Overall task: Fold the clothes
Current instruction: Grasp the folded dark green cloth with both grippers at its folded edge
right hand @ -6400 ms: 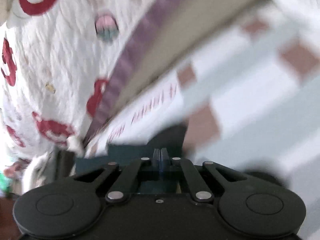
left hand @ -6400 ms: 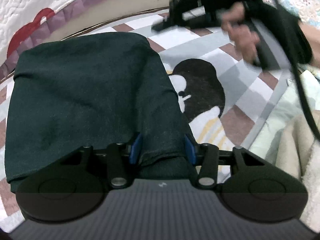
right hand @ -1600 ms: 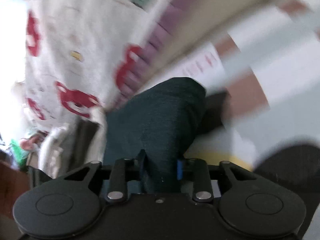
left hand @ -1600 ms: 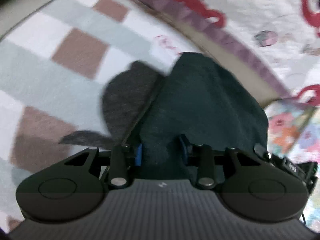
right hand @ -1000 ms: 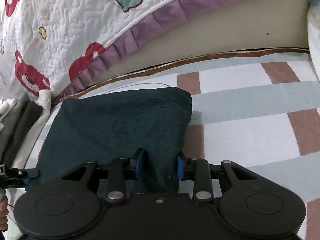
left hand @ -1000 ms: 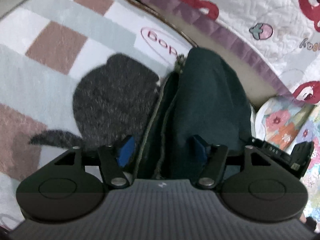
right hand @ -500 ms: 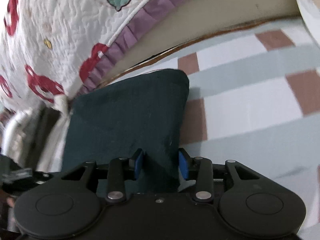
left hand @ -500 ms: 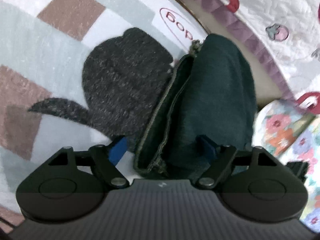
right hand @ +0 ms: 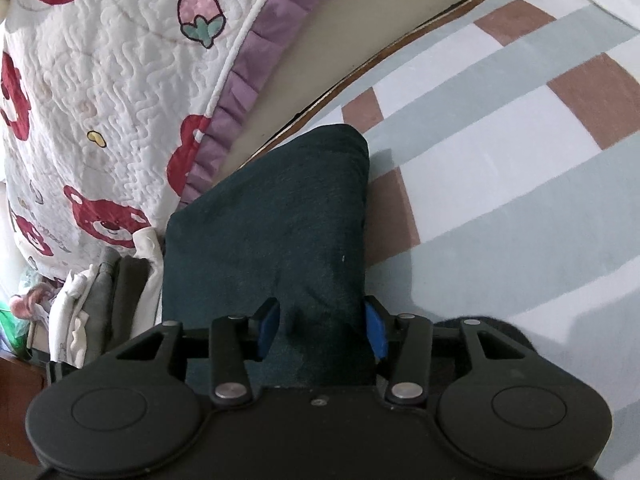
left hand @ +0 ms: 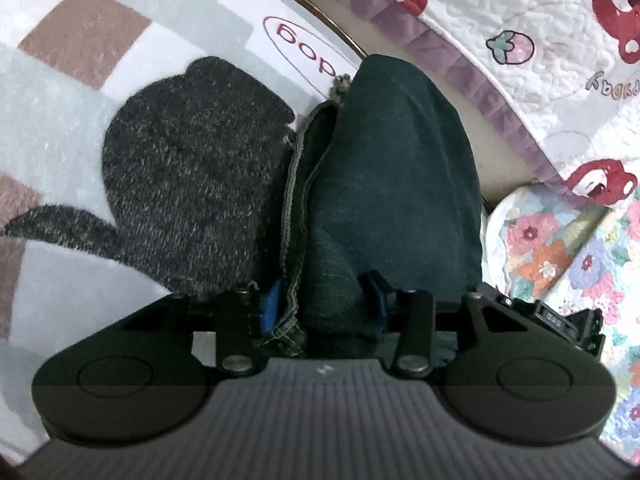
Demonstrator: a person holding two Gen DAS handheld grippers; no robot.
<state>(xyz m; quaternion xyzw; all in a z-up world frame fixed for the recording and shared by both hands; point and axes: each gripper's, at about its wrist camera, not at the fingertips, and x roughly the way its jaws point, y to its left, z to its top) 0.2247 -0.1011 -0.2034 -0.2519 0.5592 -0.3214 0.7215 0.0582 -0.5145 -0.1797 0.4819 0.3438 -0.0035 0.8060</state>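
I see open checked rug (right hand: 500,184) to my right, the quilted bedspread (right hand: 120,80) close on the far side; the folded dark garment (left hand: 392,184) lies along that edge; my left gripper (left hand: 324,304) and right gripper (right hand: 322,326) each pinch its near end between narrowed jaws

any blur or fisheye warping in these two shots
Left wrist view: sharp, no motion blur; the rug edge curves strongly. Right wrist view: also sharp; the dark garment casts a soft shadow on the rug, and the quilt bows at the frame's edge.
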